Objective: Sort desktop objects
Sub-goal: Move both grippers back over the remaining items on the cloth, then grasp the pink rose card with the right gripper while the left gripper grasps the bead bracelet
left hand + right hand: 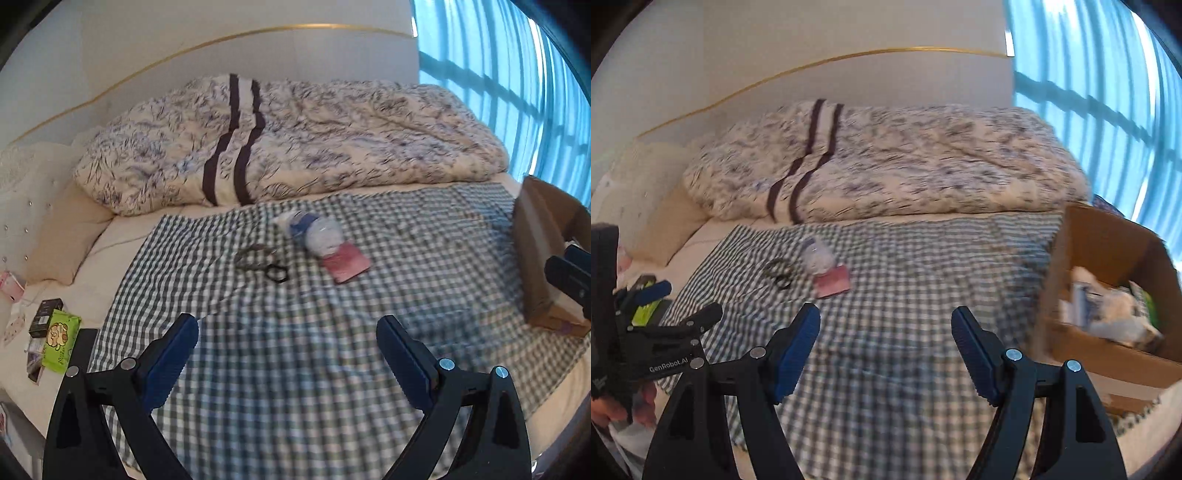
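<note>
The left gripper (288, 328) has its blue-padded jaws spread apart with nothing between them, above a green-and-white checked cloth (332, 350). The right gripper (886, 325) is likewise spread and empty over the same cloth; from its camera the left tool's black body reads "GenRobot.AI", with a hand (613, 406) wrapped under it. Both tools point down at a slant.

On the cloth lie black-handled scissors (264, 264), a clear plastic bottle with a blue band (314, 230) on its side, and a pink card-like packet (347, 266) touching the bottle's end; its print is too blurred to read. At the cloth's right edge stands an open cardboard box (1108, 240) holding white and green items.

Off the cloth's left edge lies a green packet (61, 341) beside a small black box (46, 317). The cloth covers a cream bed with a leaf-print duvet (295, 140) bunched behind; blue curtains (498, 74) hang on the right.
</note>
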